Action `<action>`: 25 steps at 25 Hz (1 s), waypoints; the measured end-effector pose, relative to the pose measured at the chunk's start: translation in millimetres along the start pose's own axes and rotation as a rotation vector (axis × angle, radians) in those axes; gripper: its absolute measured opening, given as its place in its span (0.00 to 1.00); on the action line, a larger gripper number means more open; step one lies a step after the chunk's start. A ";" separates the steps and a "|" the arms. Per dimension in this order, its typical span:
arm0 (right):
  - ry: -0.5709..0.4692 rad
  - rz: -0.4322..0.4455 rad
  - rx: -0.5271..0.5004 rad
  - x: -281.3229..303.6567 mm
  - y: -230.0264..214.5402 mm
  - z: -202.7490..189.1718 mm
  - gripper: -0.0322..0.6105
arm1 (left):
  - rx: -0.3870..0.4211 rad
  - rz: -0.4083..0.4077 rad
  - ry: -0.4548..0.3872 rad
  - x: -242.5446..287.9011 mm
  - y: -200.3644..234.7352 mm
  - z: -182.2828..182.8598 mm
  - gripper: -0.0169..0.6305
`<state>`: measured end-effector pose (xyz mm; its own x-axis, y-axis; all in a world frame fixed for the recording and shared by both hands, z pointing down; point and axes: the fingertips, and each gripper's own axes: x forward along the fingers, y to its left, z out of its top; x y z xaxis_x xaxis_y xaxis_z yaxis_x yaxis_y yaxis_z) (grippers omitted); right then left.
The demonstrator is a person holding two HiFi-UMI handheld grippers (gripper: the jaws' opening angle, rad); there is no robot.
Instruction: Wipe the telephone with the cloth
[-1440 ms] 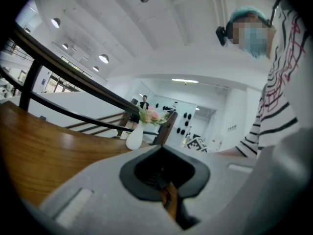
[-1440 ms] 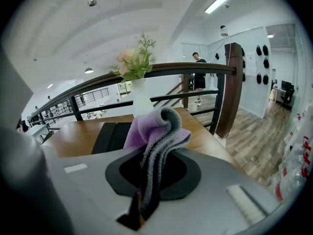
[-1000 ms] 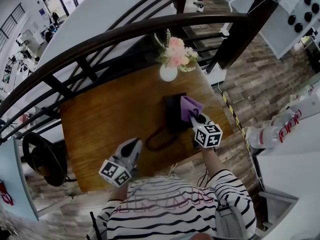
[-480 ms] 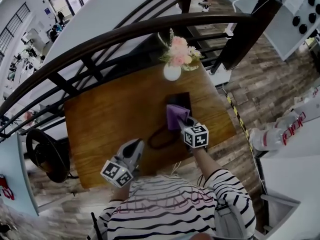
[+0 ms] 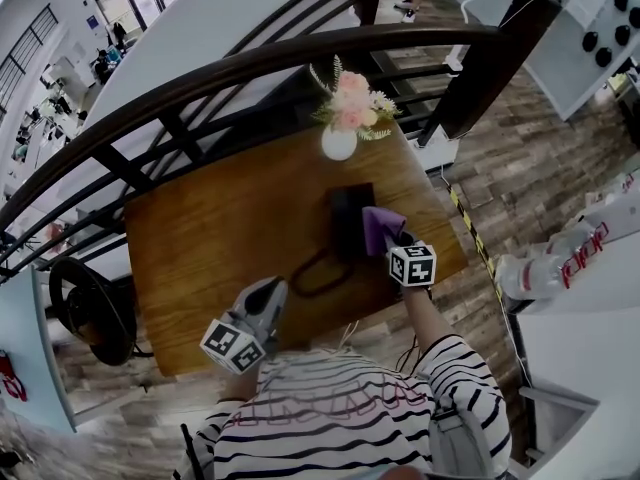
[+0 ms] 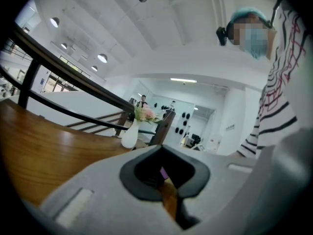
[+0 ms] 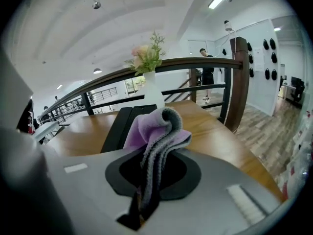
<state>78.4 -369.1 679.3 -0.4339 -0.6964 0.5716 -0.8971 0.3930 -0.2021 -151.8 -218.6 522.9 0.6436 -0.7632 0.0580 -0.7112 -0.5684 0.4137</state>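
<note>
The black telephone (image 5: 347,218) lies on the wooden table (image 5: 220,228), and its cord makes a loop (image 5: 320,273) toward me. My right gripper (image 5: 393,240) is shut on the purple cloth (image 5: 381,226), which rests on the phone's right edge. In the right gripper view the cloth (image 7: 157,125) bunches out of the jaws, over the telephone (image 7: 120,124) just ahead. My left gripper (image 5: 271,288) hovers by the table's near edge, left of the cord. It is shut and holds nothing. In the left gripper view (image 6: 168,190) its jaws meet.
A white vase of pink flowers (image 5: 339,140) stands at the table's far edge, just behind the phone, also the vase (image 7: 152,94). A dark curved railing (image 5: 250,68) runs behind the table. Wood floor drops away to the right of the table (image 5: 470,198).
The right gripper slid the cloth left across the phone, then back to the phone's right edge. The left gripper has stayed where it was.
</note>
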 end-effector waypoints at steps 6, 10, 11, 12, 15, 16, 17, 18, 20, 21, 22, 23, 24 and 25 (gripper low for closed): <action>-0.012 -0.040 0.039 -17.1 -15.8 1.4 0.10 | -0.004 -0.018 0.001 5.1 -5.5 0.5 0.02; -0.083 0.005 0.083 -34.7 1.4 15.2 0.10 | -0.007 -0.025 0.002 9.4 -8.0 -0.9 0.02; -0.101 0.029 0.089 -39.0 11.9 18.4 0.10 | -0.007 -0.026 0.002 9.1 -8.2 -1.3 0.02; -0.115 0.057 0.091 -42.5 25.0 20.6 0.10 | -0.007 -0.026 0.002 8.2 -8.5 -1.7 0.02; -0.126 0.167 0.085 -45.5 73.4 19.2 0.10 | -0.007 -0.025 0.000 3.4 -8.5 -2.0 0.02; -0.121 0.207 0.081 -43.6 89.7 16.9 0.10 | -0.007 -0.022 -0.001 2.2 -8.3 -1.8 0.02; -0.113 0.244 0.077 -40.2 104.6 14.3 0.10 | -0.007 -0.019 -0.002 1.3 -8.2 -1.5 0.02; -0.103 0.275 0.071 -35.7 117.4 11.4 0.10 | -0.008 -0.015 -0.003 0.6 -8.2 -1.1 0.02; -0.078 0.307 0.060 -23.9 133.9 4.2 0.10 | -0.007 -0.007 -0.005 -1.3 -8.3 -0.5 0.02; -0.063 0.308 0.055 -17.3 137.0 -0.3 0.10 | -0.007 -0.003 -0.007 -2.6 -8.1 -0.5 0.02; -0.047 0.301 0.051 -11.0 136.9 -5.2 0.10 | -0.006 0.002 -0.008 -4.2 -7.8 -0.6 0.02; -0.030 0.290 0.047 -5.6 134.3 -10.1 0.10 | -0.006 0.007 -0.009 -5.7 -7.4 -0.7 0.02; -0.015 0.275 0.042 -1.7 129.7 -14.6 0.10 | -0.006 0.012 -0.010 -7.3 -7.1 -0.7 0.02; -0.003 0.259 0.037 1.0 123.7 -18.3 0.10 | -0.006 0.016 -0.012 -8.7 -6.7 -0.8 0.02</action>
<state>-31.5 -310.1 669.4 -0.6494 -0.5774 0.4949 -0.7587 0.5361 -0.3701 -152.4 -207.9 520.3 0.6287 -0.7758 0.0540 -0.7197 -0.5541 0.4183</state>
